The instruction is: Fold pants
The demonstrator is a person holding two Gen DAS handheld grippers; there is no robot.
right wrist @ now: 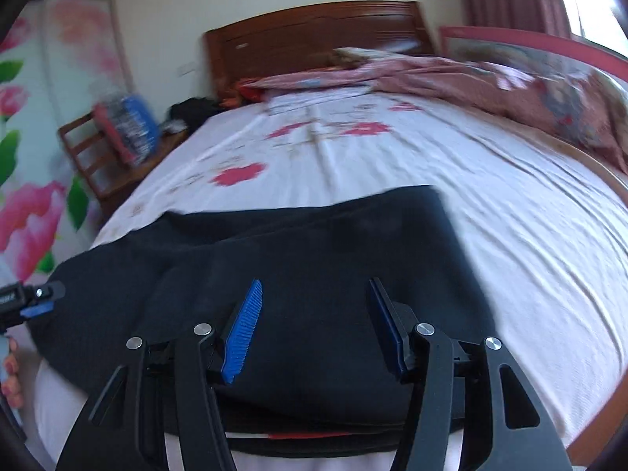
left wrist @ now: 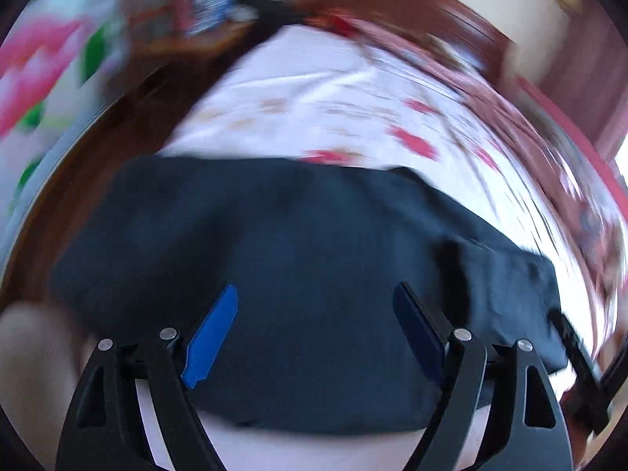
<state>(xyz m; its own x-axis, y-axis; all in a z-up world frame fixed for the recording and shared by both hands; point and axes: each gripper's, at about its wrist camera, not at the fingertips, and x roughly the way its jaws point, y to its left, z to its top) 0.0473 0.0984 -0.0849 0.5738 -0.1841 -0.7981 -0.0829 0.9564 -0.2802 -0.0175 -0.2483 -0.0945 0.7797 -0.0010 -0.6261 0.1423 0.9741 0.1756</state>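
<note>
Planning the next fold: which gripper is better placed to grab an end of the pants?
Probably the right. The right gripper hangs open above the pants, whose square end lies just ahead on the bed. The left gripper, also open, faces mid-cloth.

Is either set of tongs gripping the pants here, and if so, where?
Nothing is held. The left tongs and right tongs are both open above the dark pants, which lie on the bed sheet.
</note>
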